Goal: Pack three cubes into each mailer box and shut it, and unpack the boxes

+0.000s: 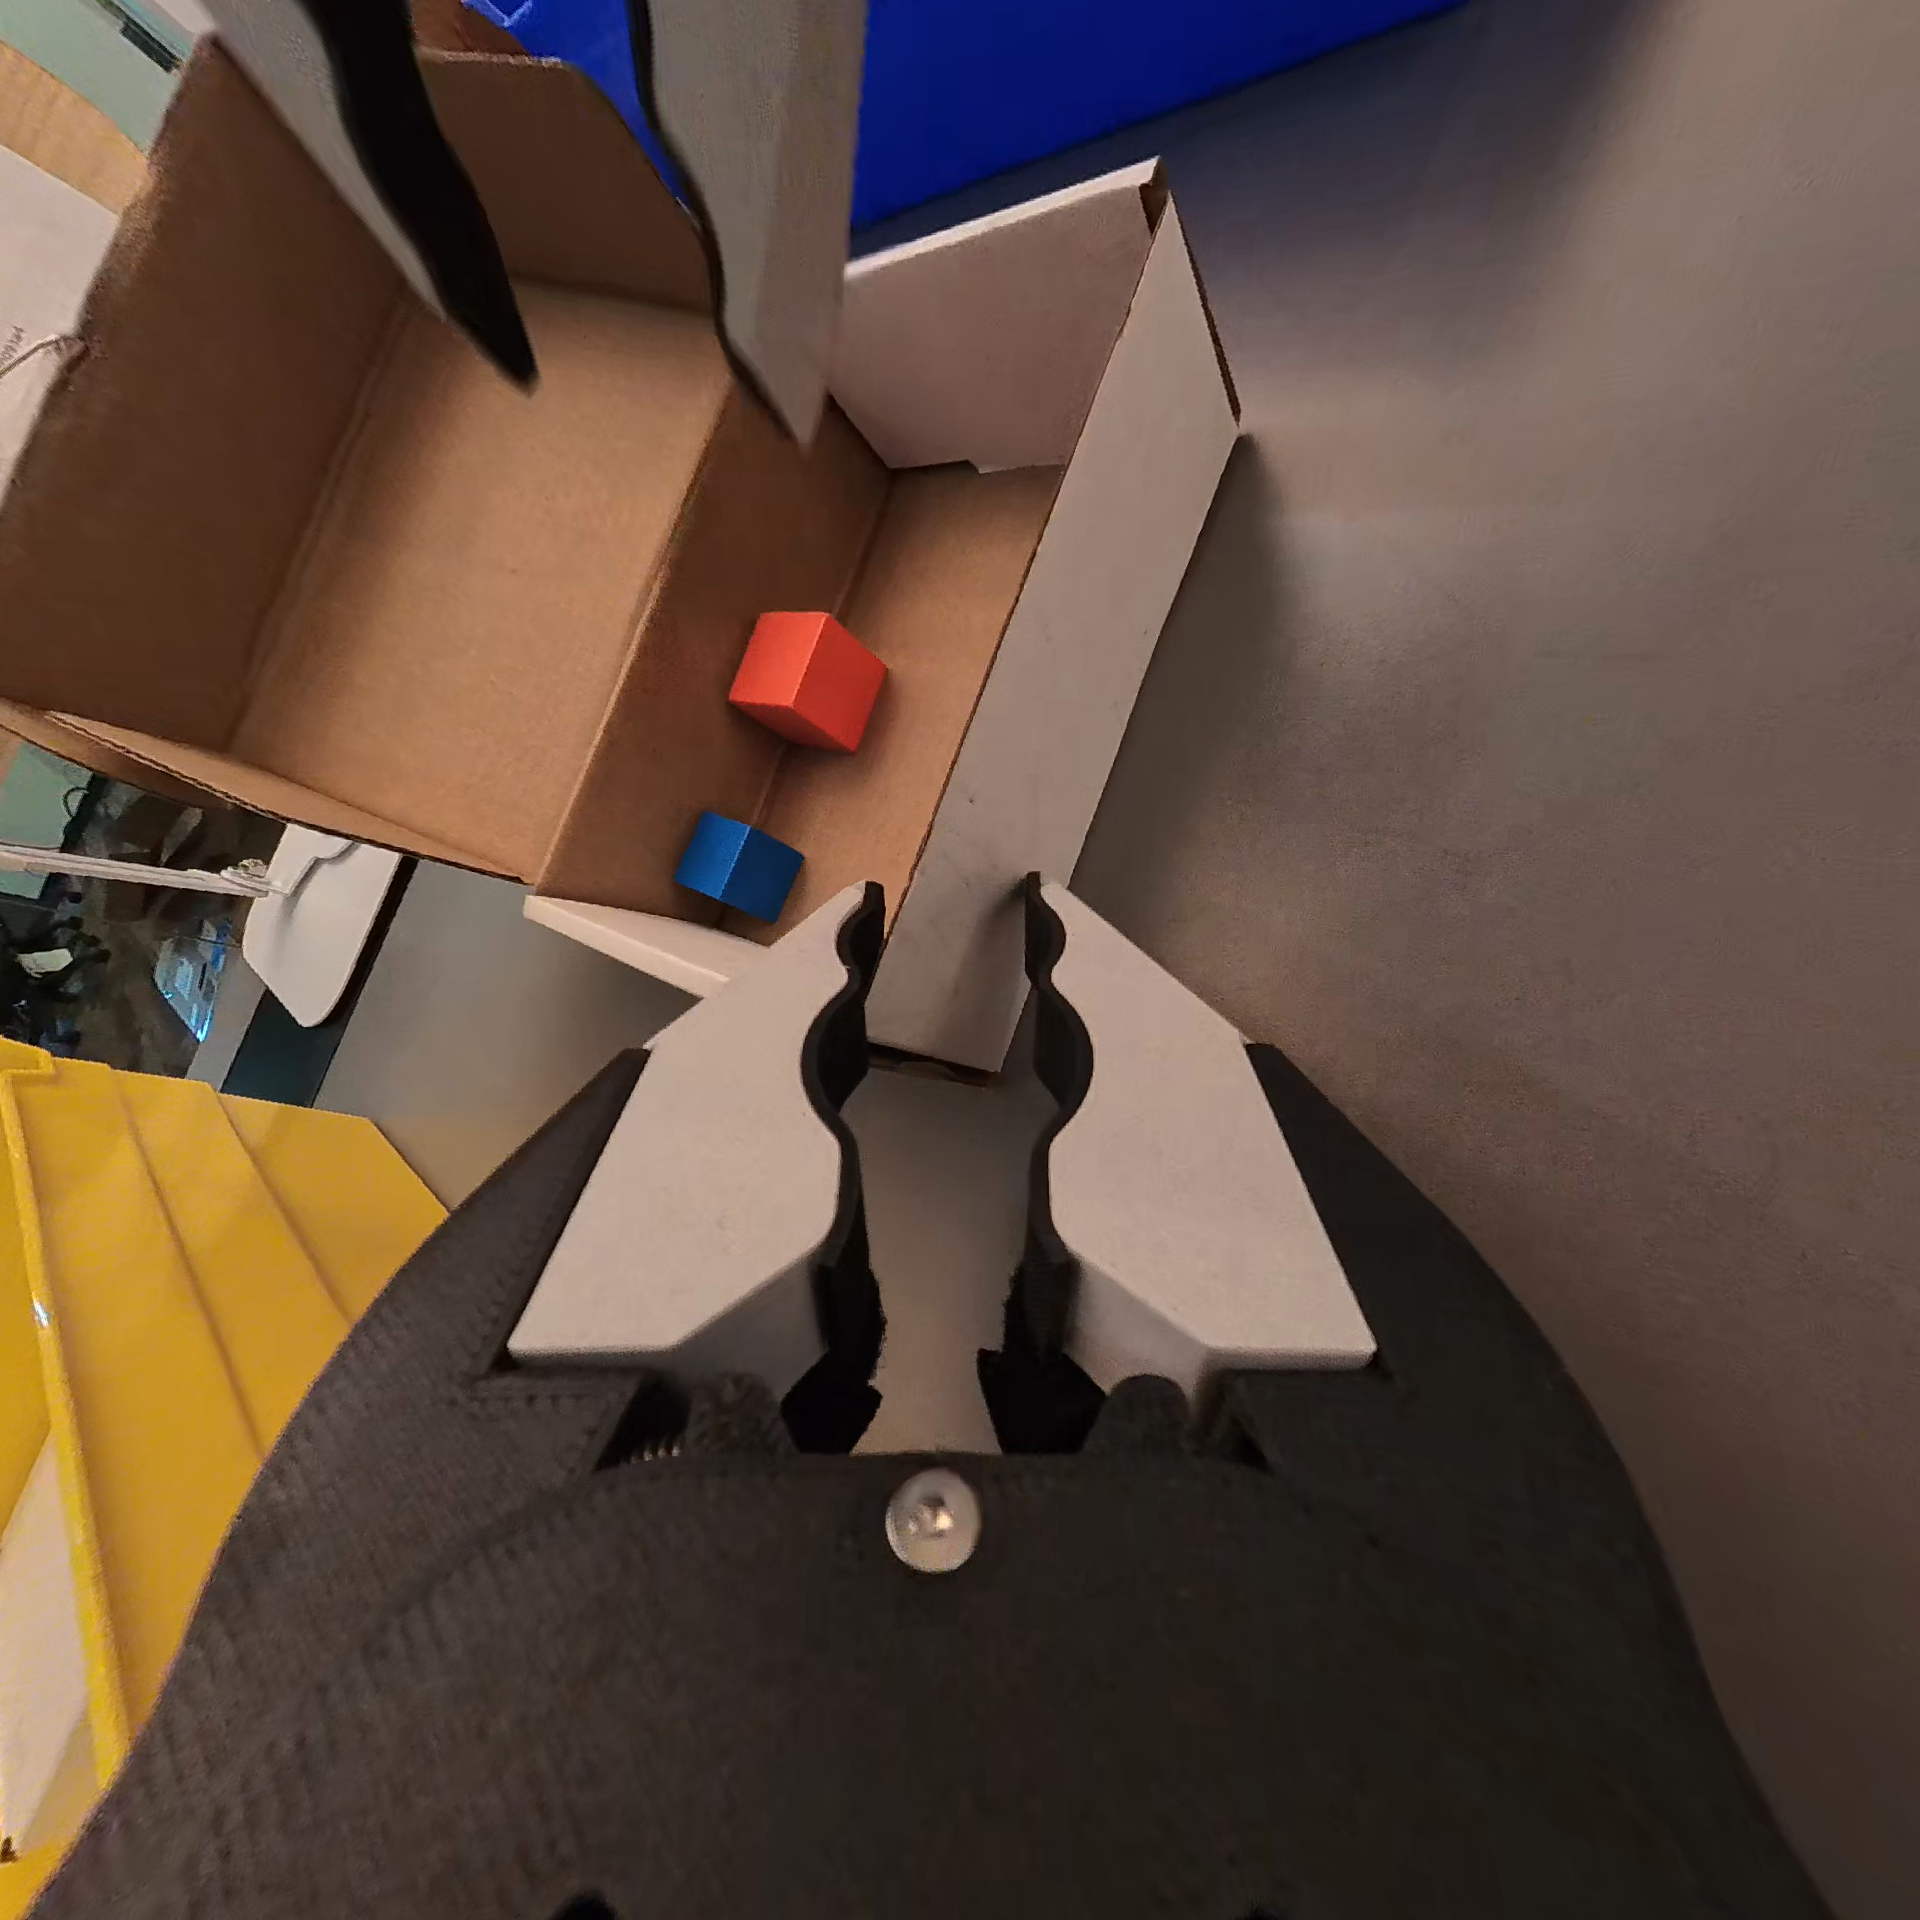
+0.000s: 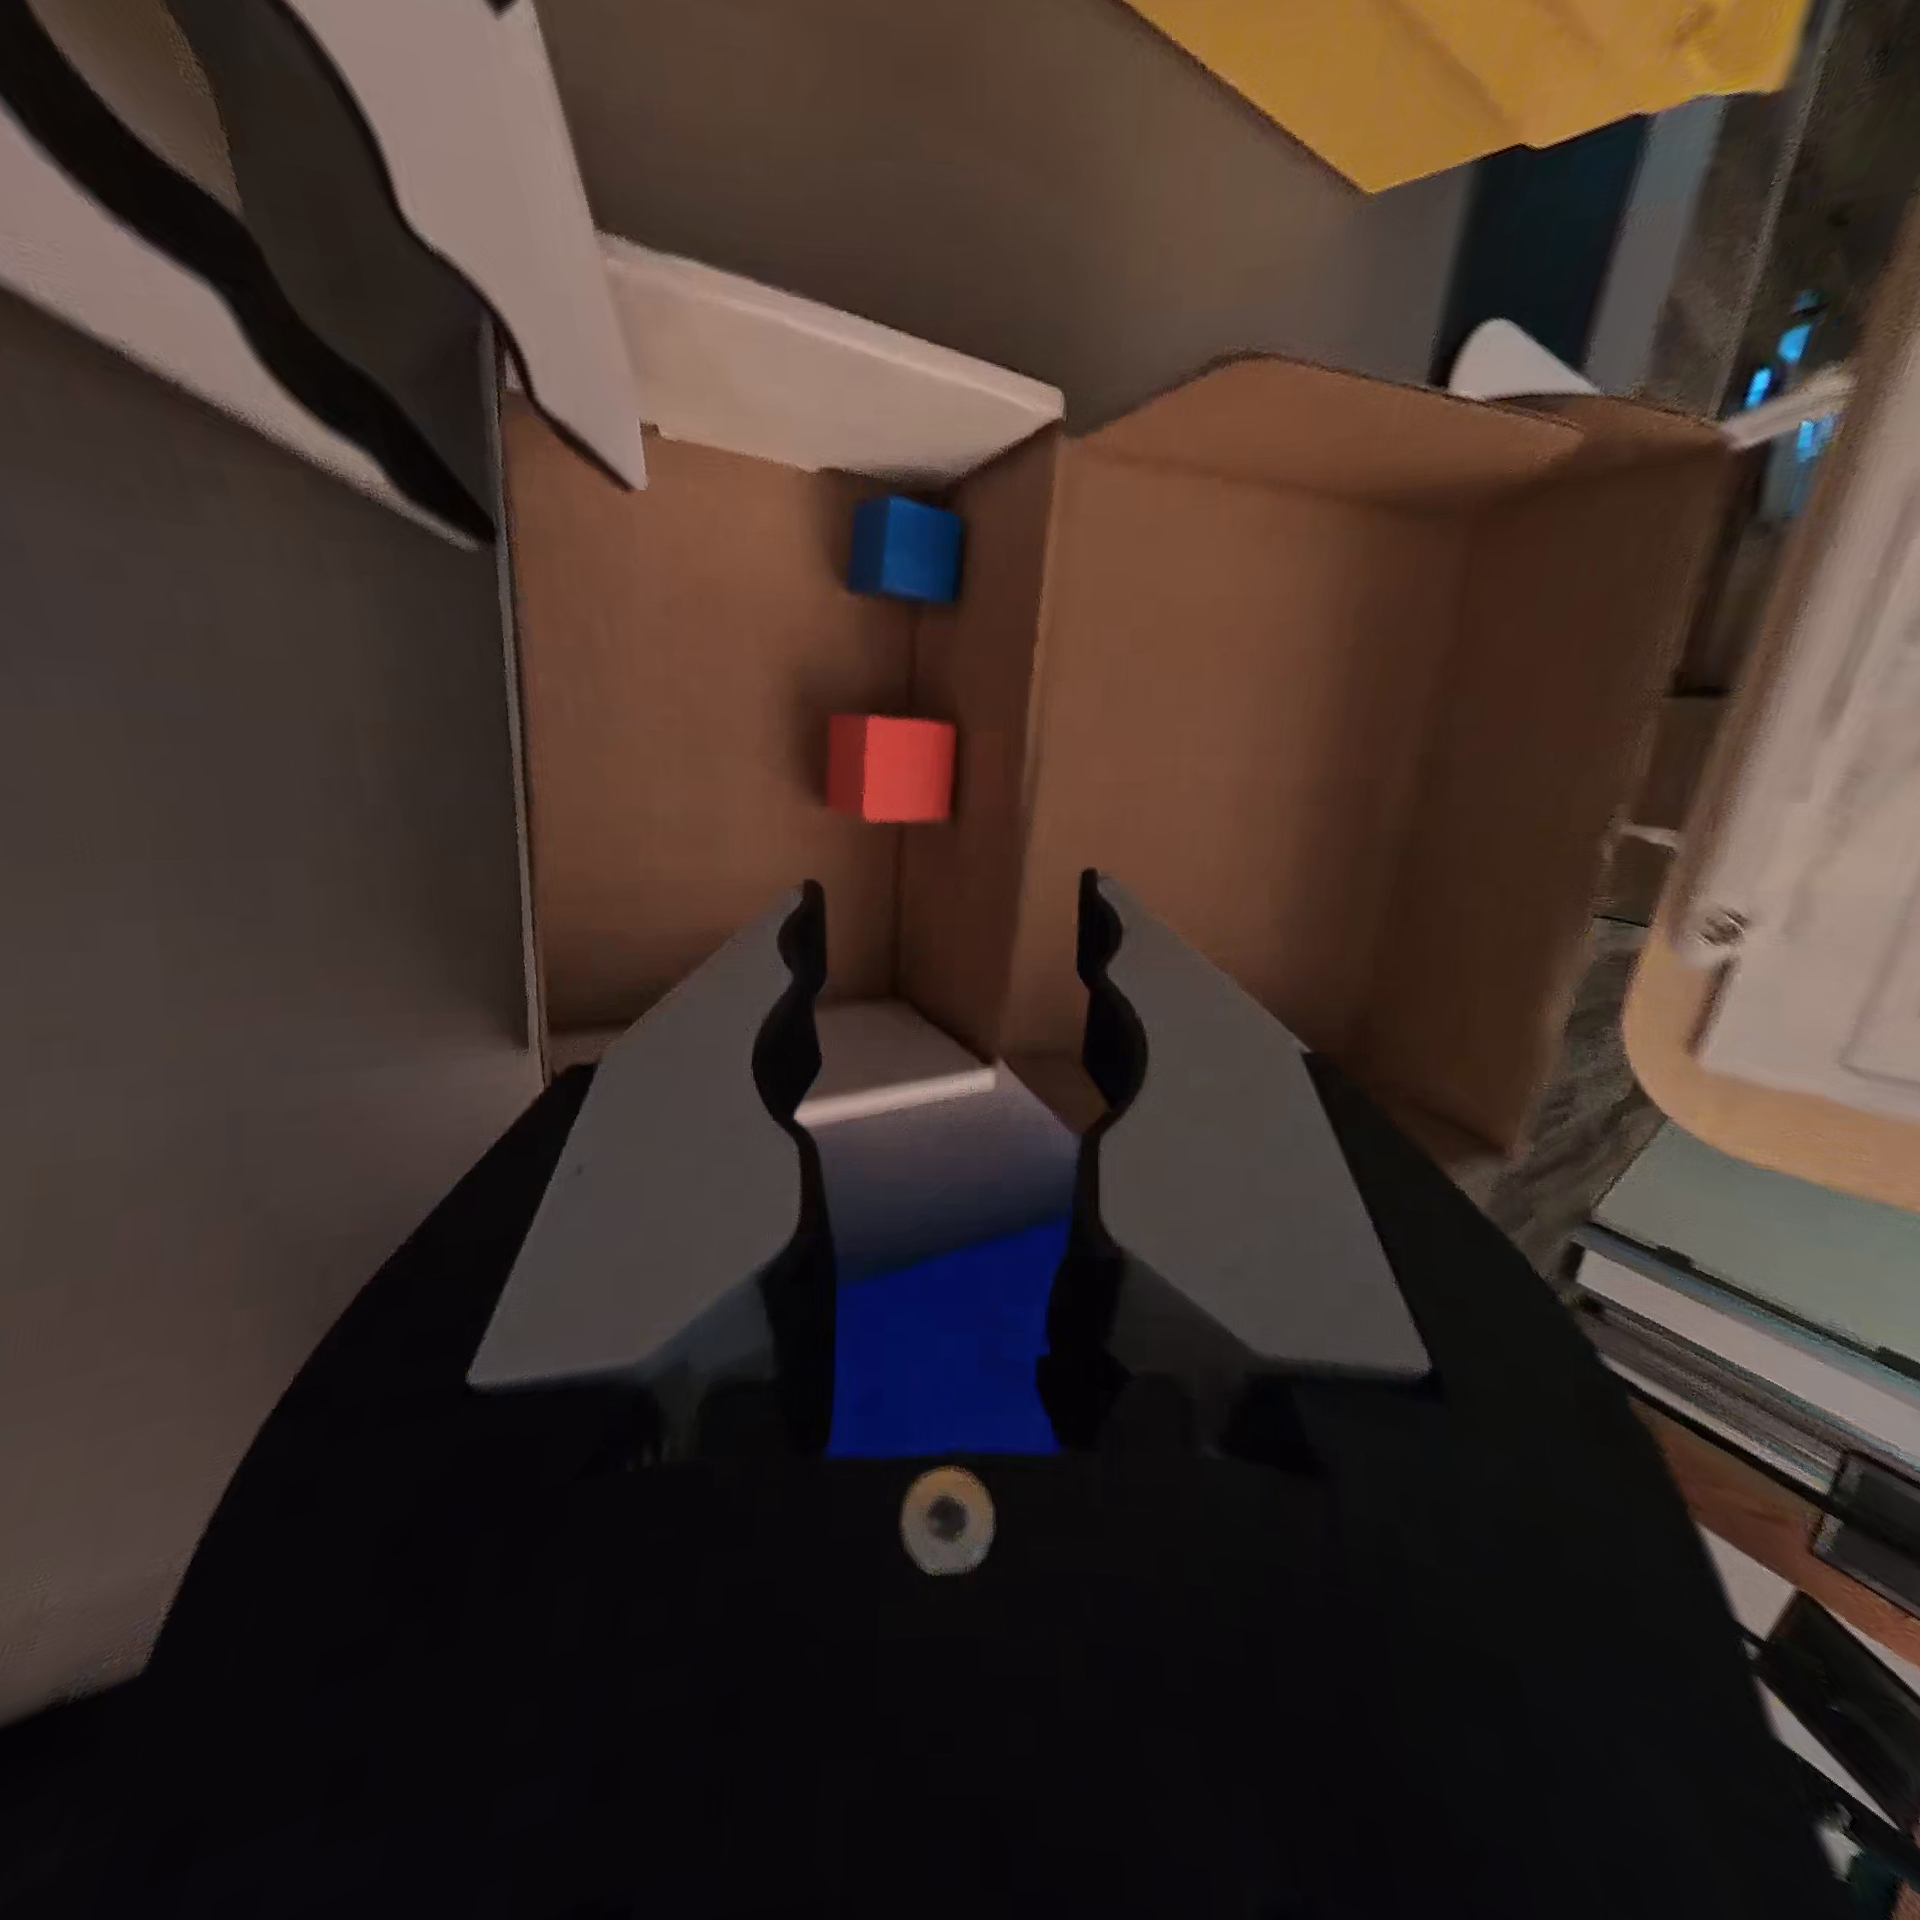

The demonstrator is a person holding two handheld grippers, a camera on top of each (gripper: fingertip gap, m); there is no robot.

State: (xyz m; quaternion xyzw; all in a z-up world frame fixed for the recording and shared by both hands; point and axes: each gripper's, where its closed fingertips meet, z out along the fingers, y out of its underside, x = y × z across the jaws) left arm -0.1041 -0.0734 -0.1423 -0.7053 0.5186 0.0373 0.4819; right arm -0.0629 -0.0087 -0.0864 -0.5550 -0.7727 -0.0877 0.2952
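An open white mailer box with a brown inside lies on the grey table, its lid folded back. A red cube and a blue cube sit on its floor; they also show in the right wrist view as the red cube and blue cube. My left gripper is open and empty, at the box's near outer wall. My right gripper is open and empty, above the box's end near the red cube; it shows in the left wrist view over the lid hinge.
A yellow bin stands at the left, also seen in the right wrist view. A blue bin stands beyond the box. The grey table stretches to the right. A wooden surface with white items lies past the lid. About 6 centimeters separates my right fingertips from the red cube. The right camera catches it too, in the right wrist view.
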